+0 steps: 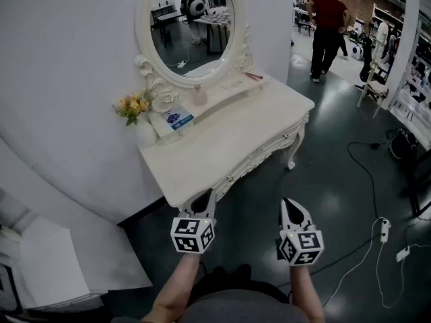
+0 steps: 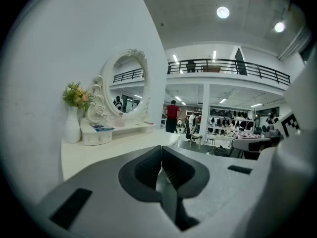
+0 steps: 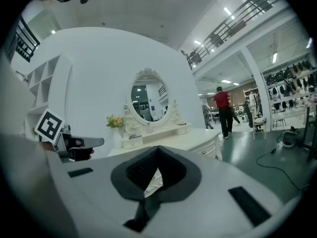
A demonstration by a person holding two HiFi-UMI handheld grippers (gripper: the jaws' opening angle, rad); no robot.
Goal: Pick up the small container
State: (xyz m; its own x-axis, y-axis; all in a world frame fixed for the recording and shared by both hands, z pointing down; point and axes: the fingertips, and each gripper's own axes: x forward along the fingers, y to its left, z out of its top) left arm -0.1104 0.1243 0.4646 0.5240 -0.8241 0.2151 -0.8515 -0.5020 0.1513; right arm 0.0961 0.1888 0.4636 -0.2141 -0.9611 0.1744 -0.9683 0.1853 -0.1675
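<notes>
Both grippers hovered by the front edge of the white dressing table (image 1: pixel 236 143). The left gripper (image 1: pixel 204 197) had its jaws pressed together on nothing, and so did the right gripper (image 1: pixel 294 207). The small pink container (image 1: pixel 200 97) stood far back on the table's shelf, just under the oval mirror (image 1: pixel 192 25), well away from both.

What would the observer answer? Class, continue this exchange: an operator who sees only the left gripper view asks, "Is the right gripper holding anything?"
Observer: No. The right gripper view shows the right gripper shut, with nothing in it.
Operator: What lies on the floor to my right?
Observer: The head view shows a thin black cable and a white cable on the dark glossy floor, to the right of the white dressing table.
</notes>
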